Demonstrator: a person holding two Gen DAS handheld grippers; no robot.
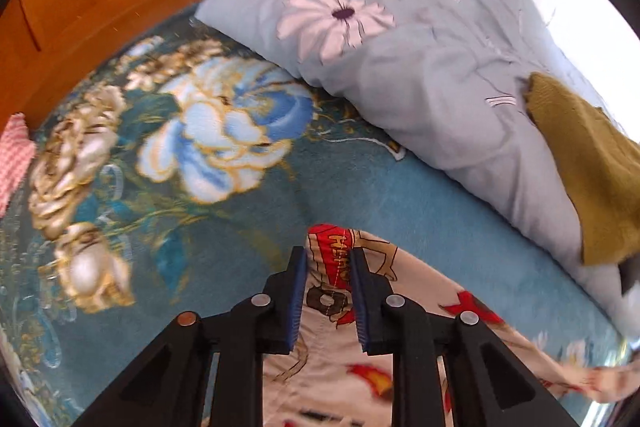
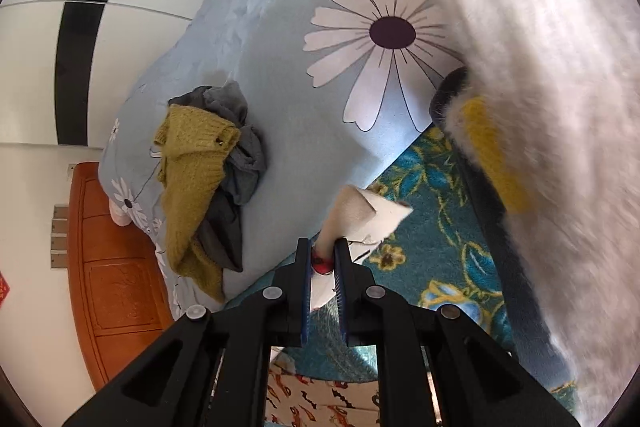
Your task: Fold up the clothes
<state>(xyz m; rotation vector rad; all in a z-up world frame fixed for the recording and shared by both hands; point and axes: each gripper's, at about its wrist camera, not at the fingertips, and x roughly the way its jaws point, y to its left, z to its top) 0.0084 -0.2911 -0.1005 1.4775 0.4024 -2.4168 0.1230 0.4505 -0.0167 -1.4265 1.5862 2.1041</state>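
Between the left gripper (image 1: 328,259)'s fingers (image 1: 298,303) a cream printed garment (image 1: 340,359) with red cartoon lettering is being pinched at its edge, the cloth trailing back toward six o'clock over the teal floral bedspread (image 1: 168,155). Over in the right wrist view, the right gripper (image 2: 322,251) is nipping another corner of that same cloth, fingers pressed close on it, a pale flap sticking up at twelve o'clock. Both ends gripped like this looks like a lift-and-stretch, getting the piece taut and flat before a fold; that's my read. Moving outward: a blue daisy-print duvet (image 1: 400,75) is bunching at two o'clock, carrying a mustard knit sweater (image 2: 192,179) and a grey garment (image 2: 240,163), likely waiting their turn. A fluffy white fabric (image 2: 540,67) is crowding the right view at three o'clock.
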